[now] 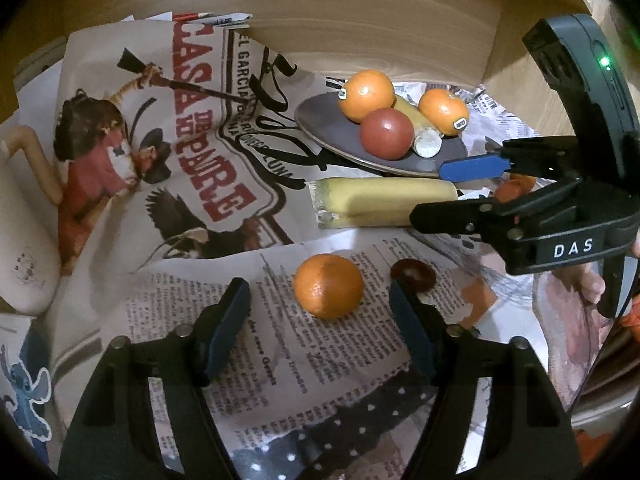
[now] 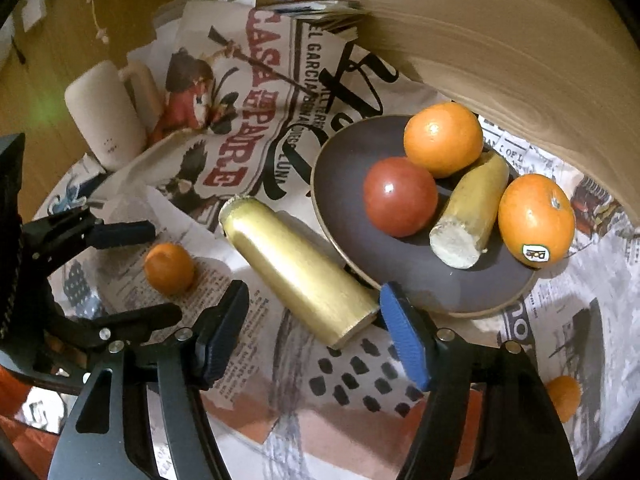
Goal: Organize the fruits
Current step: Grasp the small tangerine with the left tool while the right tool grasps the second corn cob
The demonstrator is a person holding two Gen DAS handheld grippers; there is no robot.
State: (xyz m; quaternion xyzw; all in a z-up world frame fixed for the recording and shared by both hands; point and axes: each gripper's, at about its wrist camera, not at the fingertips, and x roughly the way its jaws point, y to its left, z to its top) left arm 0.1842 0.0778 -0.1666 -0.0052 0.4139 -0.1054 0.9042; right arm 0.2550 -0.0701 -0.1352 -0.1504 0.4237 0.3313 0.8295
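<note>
Right wrist view puts the right gripper (image 2: 312, 328), fingers apart, around the near end of a smooth yellow banana piece (image 2: 300, 272) lying beside the dark plate (image 2: 340, 160). Closing and lifting it onto the plate seems next. Left gripper (image 1: 320, 304), fingers apart, faces a dimpled round mandarin (image 1: 329, 285) on crinkled newspaper (image 1: 240, 340).

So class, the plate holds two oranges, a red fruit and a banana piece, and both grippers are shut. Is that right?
Not quite. The plate does hold two oranges, a red fruit and a banana piece, but each wrist view shows its gripper, left and right, open.
</note>
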